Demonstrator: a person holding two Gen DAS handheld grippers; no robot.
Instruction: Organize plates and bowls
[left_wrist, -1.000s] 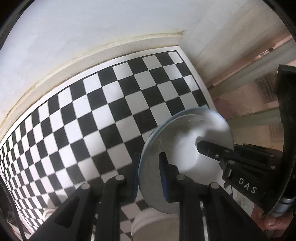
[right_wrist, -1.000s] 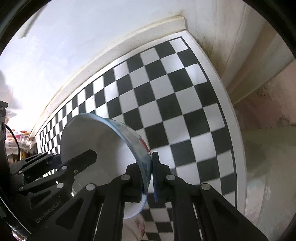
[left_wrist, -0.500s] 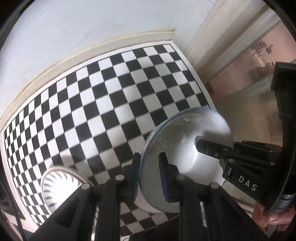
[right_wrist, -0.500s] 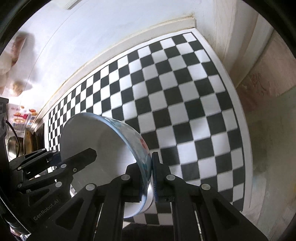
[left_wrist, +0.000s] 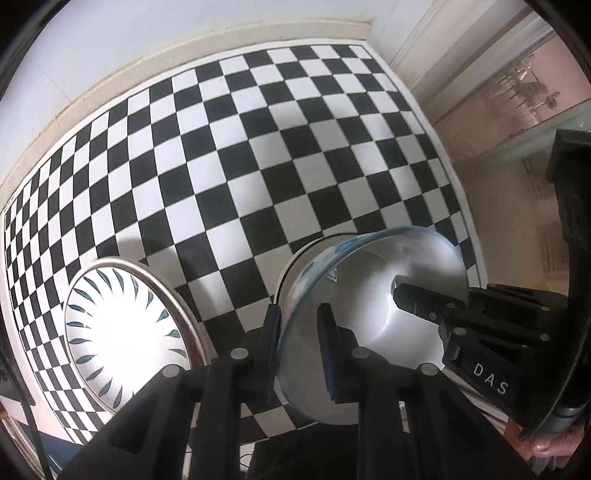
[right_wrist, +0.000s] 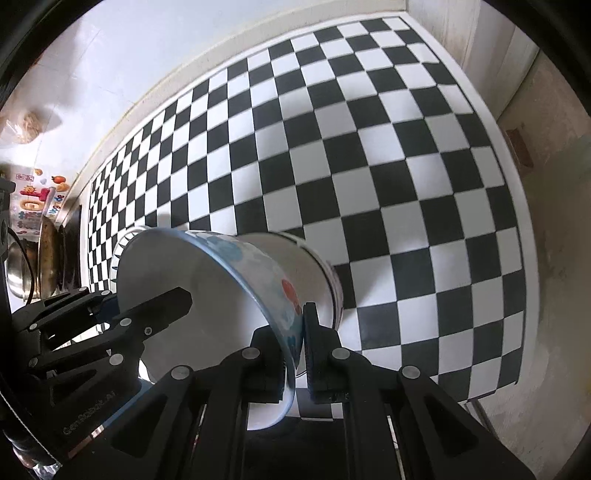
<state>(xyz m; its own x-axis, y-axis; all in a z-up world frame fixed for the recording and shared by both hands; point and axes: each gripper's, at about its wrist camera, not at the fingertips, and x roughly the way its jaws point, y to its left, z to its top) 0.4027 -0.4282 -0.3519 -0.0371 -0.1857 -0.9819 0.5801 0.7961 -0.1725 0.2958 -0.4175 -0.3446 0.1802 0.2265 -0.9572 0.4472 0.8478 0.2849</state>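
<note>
Both claws hold one white ceramic bowl with a blue rim and blue and red blotches on its outer wall, each pinching the rim from an opposite side above the black-and-white checkered worktop.

In the left wrist view, the left claw stands narrow with the bowl's rim clamped between its blue-padded fingers, one pad inside the bowl and one outside. The bowl fills the 4 o'clock part of this view, its open side turned toward the camera. The right claw reaches into the bowl from 3 o'clock, and part of a person's hand shows at the 4 o'clock edge. A white round plate with dark blue leaf-shaped strokes and a pale rim lies flat on the worktop at 8 o'clock, apart from the bowl.

In the right wrist view, the right claw is closed tight on the bowl's rim near 6 o'clock, and the bowl is tilted with its foot toward 2 o'clock. The left claw grips the far rim at 8 o'clock. A sliver of the plate peeks out behind the bowl at 9 o'clock. Metal pots sit at the 9 o'clock edge.
</note>
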